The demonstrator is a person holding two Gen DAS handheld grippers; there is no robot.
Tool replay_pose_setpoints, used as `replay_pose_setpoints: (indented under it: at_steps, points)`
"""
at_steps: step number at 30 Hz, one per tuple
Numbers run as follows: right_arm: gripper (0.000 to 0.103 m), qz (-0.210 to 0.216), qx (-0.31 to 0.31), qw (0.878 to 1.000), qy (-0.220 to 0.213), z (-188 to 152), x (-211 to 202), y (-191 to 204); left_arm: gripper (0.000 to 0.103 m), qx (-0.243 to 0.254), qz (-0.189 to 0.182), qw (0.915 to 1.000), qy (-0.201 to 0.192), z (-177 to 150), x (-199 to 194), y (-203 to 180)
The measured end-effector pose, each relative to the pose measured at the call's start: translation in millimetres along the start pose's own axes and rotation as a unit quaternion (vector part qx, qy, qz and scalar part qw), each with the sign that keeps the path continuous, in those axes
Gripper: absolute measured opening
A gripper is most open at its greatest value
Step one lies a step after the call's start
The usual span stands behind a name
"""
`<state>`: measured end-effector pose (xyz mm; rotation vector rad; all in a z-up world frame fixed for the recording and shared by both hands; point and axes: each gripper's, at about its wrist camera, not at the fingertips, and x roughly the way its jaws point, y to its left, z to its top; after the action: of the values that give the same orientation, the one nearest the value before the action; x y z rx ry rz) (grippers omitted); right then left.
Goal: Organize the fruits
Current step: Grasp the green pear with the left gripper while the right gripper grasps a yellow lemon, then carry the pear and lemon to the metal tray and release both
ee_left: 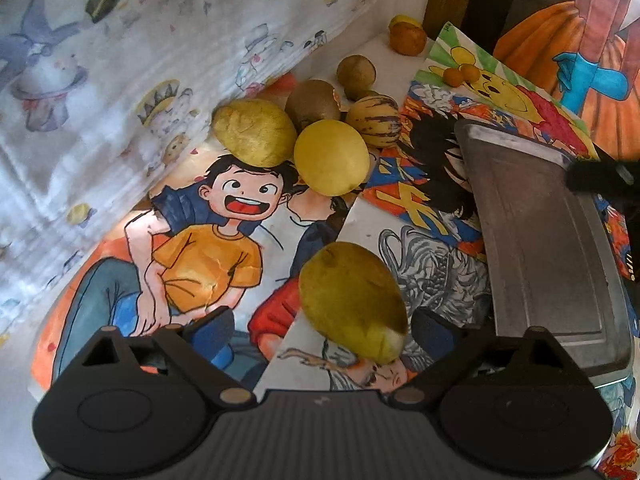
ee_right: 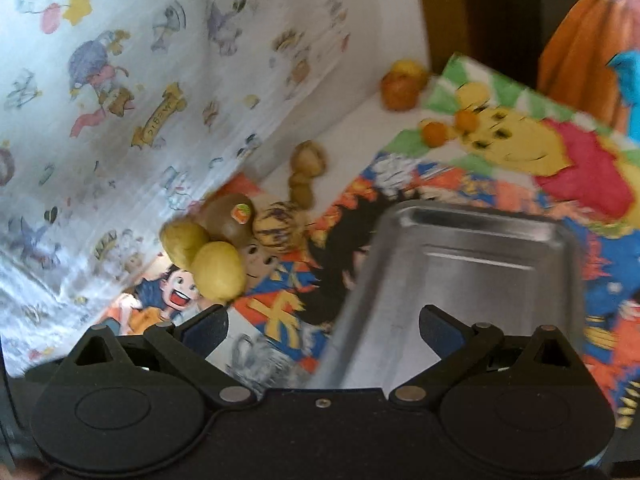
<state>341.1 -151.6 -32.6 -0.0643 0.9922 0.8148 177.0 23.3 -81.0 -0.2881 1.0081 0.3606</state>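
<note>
A yellow-green oval fruit (ee_left: pixel 352 300) lies on the cartoon-print cover between the fingers of my left gripper (ee_left: pixel 322 322), close to the right finger, with a gap on the left. The jaws stand wide and do not press it. Further off lie two yellow fruits (ee_left: pixel 254 132) (ee_left: pixel 331 162), a striped melon (ee_left: pixel 374 120) and a brown kiwi (ee_left: pixel 312 100). My right gripper (ee_right: pixel 323 326) hangs open and empty over the near left edge of a bare metal tray (ee_right: pixel 480 240). The right wrist view is blurred.
A patterned white cloth (ee_left: pixel 140 80) rises as a wall on the left. Farther back lie a brown round fruit (ee_left: pixel 356 72), an orange fruit (ee_left: pixel 408 38) and two small orange ones (ee_left: pixel 460 74). A black object (ee_left: pixel 600 176) pokes in over the tray's right side.
</note>
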Motion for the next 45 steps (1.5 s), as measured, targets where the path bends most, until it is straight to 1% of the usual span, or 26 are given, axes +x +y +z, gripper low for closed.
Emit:
replay_pose_setpoints:
  at_steps: [3, 5, 7, 9, 11, 13, 14, 16, 20, 26, 29, 35, 40, 45]
  points:
    - [0.095, 0.019, 0.011, 0.999, 0.025, 11, 24, 4, 0.093, 0.01, -0.016, 0.9998, -0.002, 3, 4, 2]
    - [0.093, 0.031, 0.002, 0.999, 0.036, 17, 38, 9, 0.089, 0.015, -0.028, 0.9995, -0.002, 5, 6, 2]
    - [0.093, 0.041, -0.005, 0.998, 0.045, 21, 49, 15, 0.081, 0.017, -0.042, 0.999, 0.002, 7, 9, 3]
    - [0.092, 0.054, -0.013, 0.997, 0.056, 24, 59, 20, 0.076, 0.015, -0.056, 0.9983, 0.007, 10, 12, 4]
    - [0.091, 0.071, -0.015, 0.995, 0.068, 26, 70, 26, 0.073, 0.01, -0.069, 0.9975, 0.01, 12, 14, 6]
    - [0.088, 0.087, -0.011, 0.993, 0.077, 29, 78, 31, 0.068, 0.003, -0.082, 0.9965, 0.016, 15, 17, 10]
    - [0.086, 0.093, -0.009, 0.992, 0.083, 30, 83, 35, 0.067, 0.001, -0.089, 0.9959, 0.019, 15, 19, 11]
    - [0.084, 0.1, -0.011, 0.991, 0.09, 34, 93, 43, 0.066, -0.003, -0.097, 0.995, 0.024, 16, 20, 14]
    - [0.073, 0.103, -0.013, 0.989, 0.104, 39, 112, 56, 0.065, -0.009, -0.109, 0.9936, 0.028, 16, 20, 16]
    - [0.061, 0.096, -0.026, 0.988, 0.119, 41, 132, 71, 0.064, -0.013, -0.116, 0.9925, 0.036, 17, 19, 18]
    - [0.058, 0.087, -0.033, 0.988, 0.124, 42, 138, 74, 0.064, -0.023, -0.117, 0.9921, 0.041, 18, 17, 24]
    - [0.056, 0.085, -0.035, 0.988, 0.125, 41, 142, 75, 0.063, -0.038, -0.113, 0.9919, 0.044, 19, 16, 34]
    - [0.055, 0.09, -0.027, 0.988, 0.12, 38, 136, 70, 0.063, -0.05, -0.108, 0.9916, 0.048, 21, 15, 39]
    - [0.055, 0.103, -0.019, 0.99, 0.099, 30, 118, 62, 0.063, -0.058, -0.101, 0.9918, 0.052, 21, 12, 42]
